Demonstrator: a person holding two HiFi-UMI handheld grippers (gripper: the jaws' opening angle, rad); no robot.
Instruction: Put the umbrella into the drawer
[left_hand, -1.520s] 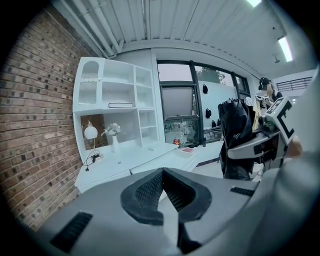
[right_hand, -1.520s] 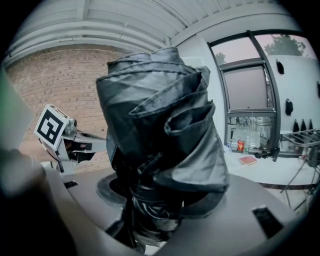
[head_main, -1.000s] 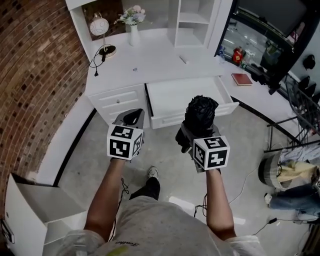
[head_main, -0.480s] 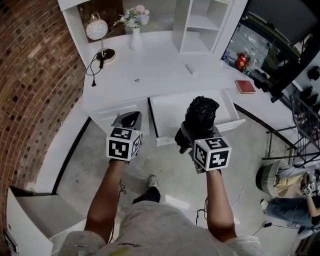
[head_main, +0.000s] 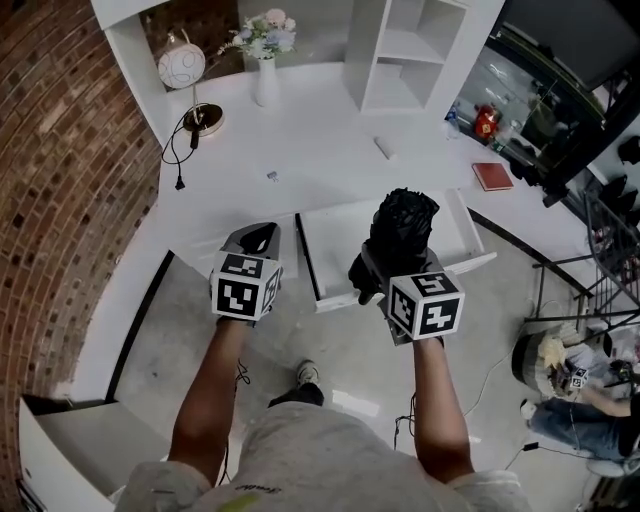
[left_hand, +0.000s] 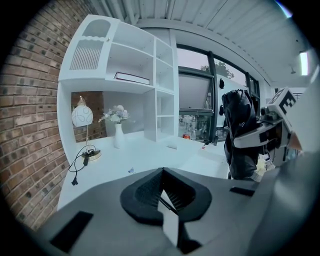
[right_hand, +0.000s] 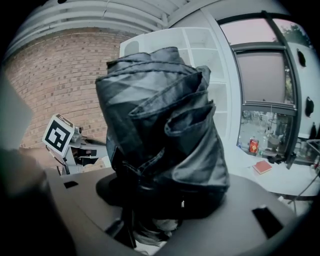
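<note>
A folded black umbrella stands up out of my right gripper, which is shut on it. It fills the right gripper view as a crumpled dark bundle of umbrella. The white drawer of the desk is pulled open, and the umbrella hangs in front of it and above its front edge. My left gripper is held level at the left of the drawer, jaws closed together with nothing between them. In the left gripper view the umbrella shows at the right.
The white desk carries a round lamp with a black cord, a vase of flowers, a small white item and a red book. White shelves stand behind. A brick wall runs along the left. A person is at the right.
The desk and open drawer have shifted in view as the head moved closer. Both grippers hold about the same pose, and the umbrella stays gripped.
</note>
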